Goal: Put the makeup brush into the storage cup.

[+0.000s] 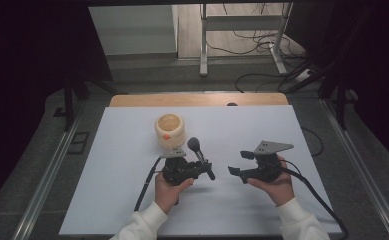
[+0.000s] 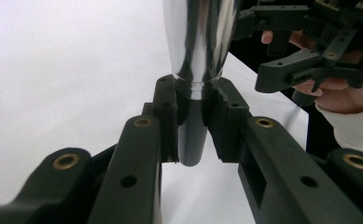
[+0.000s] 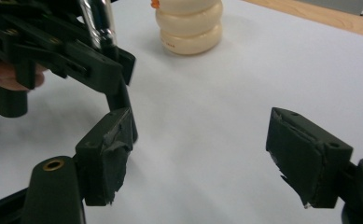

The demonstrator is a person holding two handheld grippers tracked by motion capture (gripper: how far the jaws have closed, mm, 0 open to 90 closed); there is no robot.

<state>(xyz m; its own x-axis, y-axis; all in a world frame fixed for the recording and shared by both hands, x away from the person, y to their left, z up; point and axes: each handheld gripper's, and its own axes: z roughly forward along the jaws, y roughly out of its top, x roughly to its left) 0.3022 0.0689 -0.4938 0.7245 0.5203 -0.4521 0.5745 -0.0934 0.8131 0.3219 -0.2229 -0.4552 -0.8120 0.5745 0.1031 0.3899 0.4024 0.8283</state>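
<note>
White tabletop [image 1: 132, 165] lies bare toward its edges; left tool [image 1: 204, 167] pinches a microphone [image 1: 200, 155], right tool [image 1: 238, 163] spread.

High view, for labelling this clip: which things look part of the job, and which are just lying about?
In play:
- makeup brush, clamped in left hand-held gripper
- cream ribbed holder
- right hand-held gripper, open

Lying about:
- cables on floor
- desk frame behind table

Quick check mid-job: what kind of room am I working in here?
Probably a lab or recording workspace, not a home. A white sheet covers the table, dark curtains close off the sides, loose cables trail over the floor by a metal desk frame, and the person holds handheld grippers.
</note>
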